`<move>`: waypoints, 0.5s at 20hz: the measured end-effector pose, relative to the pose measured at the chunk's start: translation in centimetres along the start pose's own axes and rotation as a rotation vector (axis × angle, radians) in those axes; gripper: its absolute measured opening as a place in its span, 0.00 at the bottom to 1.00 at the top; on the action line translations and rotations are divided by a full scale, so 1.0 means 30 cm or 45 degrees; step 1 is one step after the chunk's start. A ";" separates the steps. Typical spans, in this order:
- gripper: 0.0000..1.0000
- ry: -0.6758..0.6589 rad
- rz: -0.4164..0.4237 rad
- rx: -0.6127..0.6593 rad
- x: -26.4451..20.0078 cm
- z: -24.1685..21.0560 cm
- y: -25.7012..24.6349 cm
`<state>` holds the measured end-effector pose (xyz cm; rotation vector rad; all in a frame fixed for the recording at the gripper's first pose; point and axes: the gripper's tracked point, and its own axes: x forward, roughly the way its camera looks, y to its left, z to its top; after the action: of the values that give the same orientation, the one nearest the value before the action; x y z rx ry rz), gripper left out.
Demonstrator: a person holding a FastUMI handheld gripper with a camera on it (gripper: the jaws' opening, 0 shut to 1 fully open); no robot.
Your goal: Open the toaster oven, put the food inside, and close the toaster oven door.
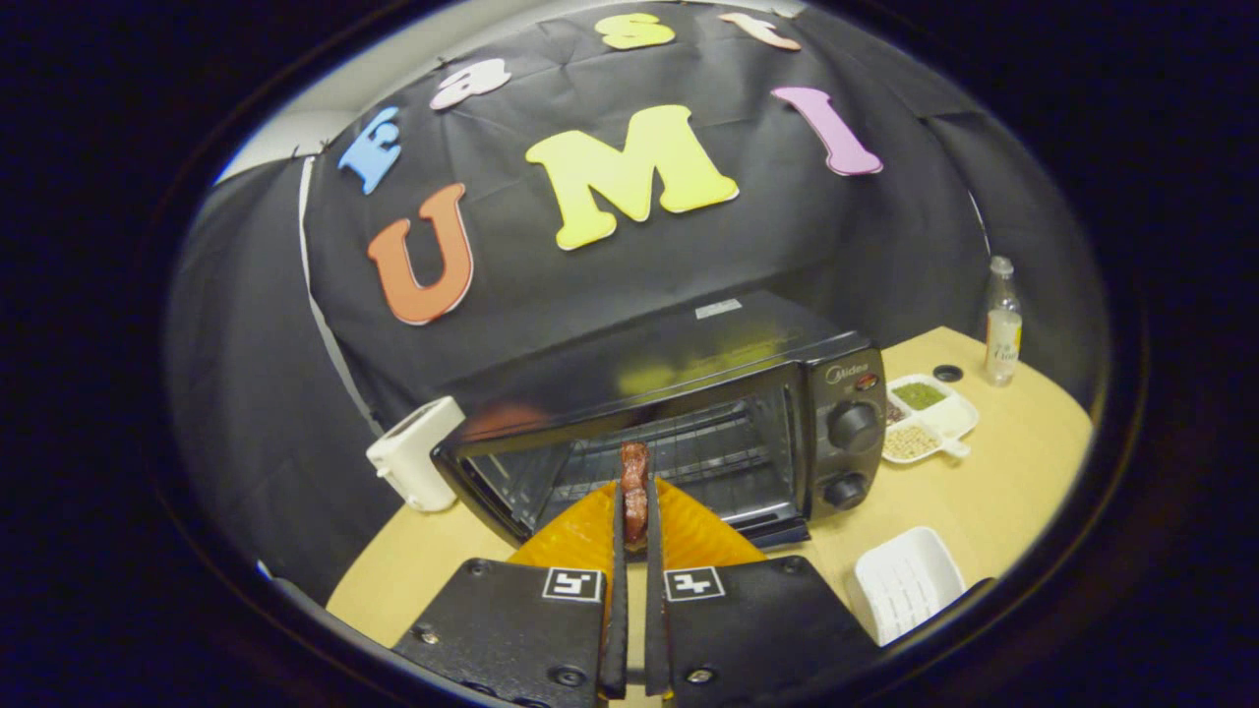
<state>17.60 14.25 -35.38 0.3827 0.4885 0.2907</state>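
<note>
The gripper (634, 536) held a reddish-brown strip of food (634, 489), its two fingers drawn close together and pressing on the strip from either side. The food stood lengthwise along the fingers, its long axis pointing straight ahead toward the toaster oven (679, 433), with its glossy, lumpy far end poking out past the fingertips, in front of the oven's opening.

The toaster oven was a black, boxy appliance with a smooth, reflective top, standing toward the back edge of the pale wooden table (984, 492). Its door (639, 536), a translucent amber pane, lay folded down toward the gripper, directly under the fingers. Inside, a wire rack (708, 447) of thin metal bars ran across the cavity. Two round black knobs (854, 426) sat one above the other on the oven's right-hand panel.

To the oven's left, at the table's left edge, stood a small white appliance (413, 454) with rounded corners. To its right lay a white divided dish (929, 415) holding green and tan fillings in separate compartments. Beyond that, near the far right corner, stood a clear plastic bottle (1003, 332), upright, with a small dark cap (947, 373) just beside it. A ribbed white tray (905, 582) rested near the table's front edge, right of the gripper.
</note>
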 end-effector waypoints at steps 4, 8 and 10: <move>0.10 -0.052 0.082 0.135 0.129 -0.003 0.013; 0.10 -0.051 0.122 0.223 0.237 -0.014 0.009; 0.10 -0.034 0.138 0.243 0.267 -0.026 0.005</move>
<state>23.95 17.47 -39.14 0.5995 0.4712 0.3442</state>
